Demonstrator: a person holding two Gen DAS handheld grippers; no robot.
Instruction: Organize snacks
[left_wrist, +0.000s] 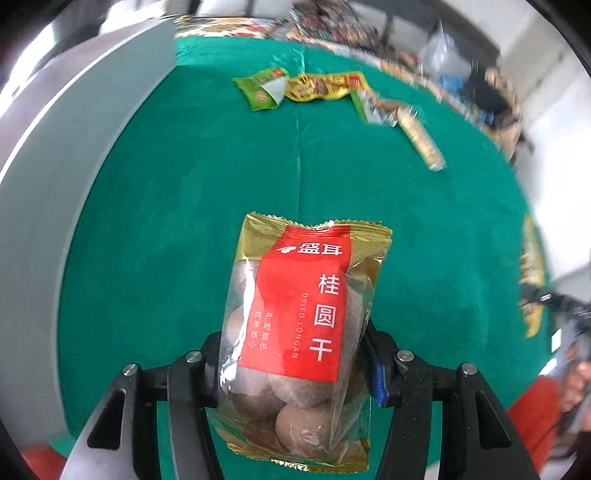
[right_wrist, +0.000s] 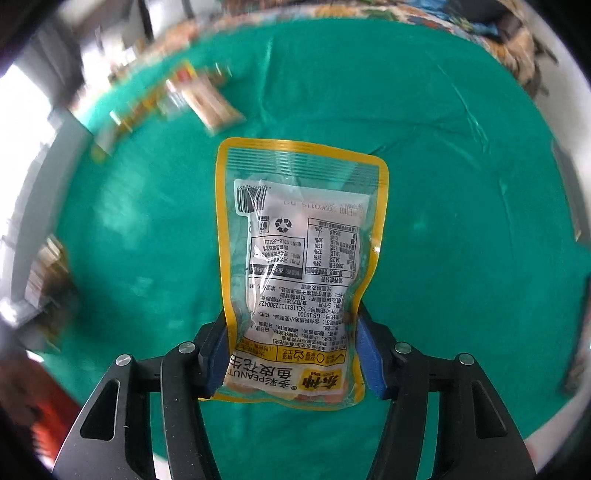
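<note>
Noted over green cloth (left_wrist: 184, 221): longan pack (left_wrist: 299, 332) clamped low-centre in left gripper (left_wrist: 291, 373), peanut pouch (right_wrist: 299, 273) likewise in right gripper (right_wrist: 291, 365); advised keeping both level, squeezed lightly, clear of loose packets (left_wrist: 317, 88) upper frame.

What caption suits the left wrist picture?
Left gripper shut on a dried longan packet above the green tablecloth.
</note>
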